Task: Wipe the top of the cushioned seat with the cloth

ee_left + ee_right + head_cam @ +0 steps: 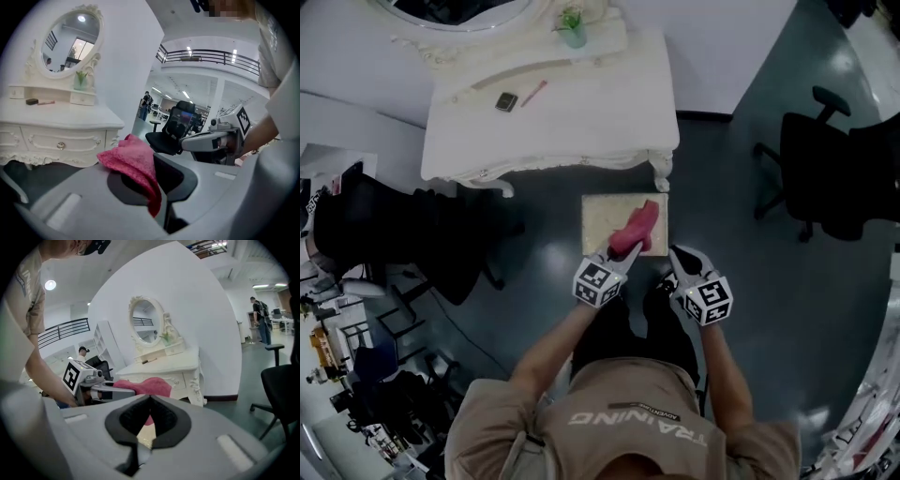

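Note:
A pink cloth [635, 230] lies over the cream cushioned seat [602, 221], a square stool in front of the dressing table. My left gripper [625, 249] is shut on the cloth's near end; in the left gripper view the pink cloth [133, 161] bunches out from between its jaws. My right gripper [672, 251] hovers at the seat's near right corner, shut with nothing held. In the right gripper view the cloth [150, 386] and the left gripper [123, 391] show just beyond its closed jaws, with a strip of seat [146, 431] below.
A white ornate dressing table [553, 108] with an oval mirror stands just beyond the seat. Black office chairs [820, 173] stand to the right, another dark chair [403, 234] to the left. Dark glossy floor surrounds the stool.

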Tool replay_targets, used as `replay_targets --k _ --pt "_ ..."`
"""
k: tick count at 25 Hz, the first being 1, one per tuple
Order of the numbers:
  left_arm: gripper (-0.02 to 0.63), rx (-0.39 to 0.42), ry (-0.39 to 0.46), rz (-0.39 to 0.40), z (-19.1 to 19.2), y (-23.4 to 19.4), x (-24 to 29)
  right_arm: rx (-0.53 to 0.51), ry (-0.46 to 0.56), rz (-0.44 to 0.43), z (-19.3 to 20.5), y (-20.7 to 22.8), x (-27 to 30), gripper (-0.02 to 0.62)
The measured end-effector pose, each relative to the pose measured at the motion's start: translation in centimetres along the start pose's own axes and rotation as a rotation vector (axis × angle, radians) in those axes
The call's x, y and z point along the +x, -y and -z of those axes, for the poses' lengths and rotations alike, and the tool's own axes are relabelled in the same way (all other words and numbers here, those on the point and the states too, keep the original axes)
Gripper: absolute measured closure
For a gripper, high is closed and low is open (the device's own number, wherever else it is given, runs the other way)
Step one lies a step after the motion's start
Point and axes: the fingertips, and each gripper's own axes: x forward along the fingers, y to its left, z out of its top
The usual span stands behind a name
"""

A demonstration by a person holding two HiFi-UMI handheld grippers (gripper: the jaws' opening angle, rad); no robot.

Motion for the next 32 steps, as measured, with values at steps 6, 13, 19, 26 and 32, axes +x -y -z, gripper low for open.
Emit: replay_targets --k 6,13,19,26,32 --pt "0.568 -0.007 0.091 -0.071 -5.6 -0.5 -5.6 -0.109 0.010 -0.054 -5.2 -4.9 -0.5 0.594" --pt "0.568 0.011 0.201 -0.103 -11.6 0.4 -11.5 -0.161 0.084 -0.053 -11.9 -10.5 -3.0 0.594" --pt "0.568 0.150 0.250 -0.117 -16.0 1.4 -15.9 -0.262 0.182 -0.051 -18.5 -14.3 -4.9 0.594" --pt "0.568 0.186 0.322 -0.104 -20.5 2.2 -19.0 -0.343 0.227 -0.037 -21.9 -16.8 -5.8 0.594" --pt "0.568 0.234 0.386 -0.099 -23.2 2.9 -21.6 -0.375 0.276 -0.013 -23.9 -19.2 -6.2 0.594"
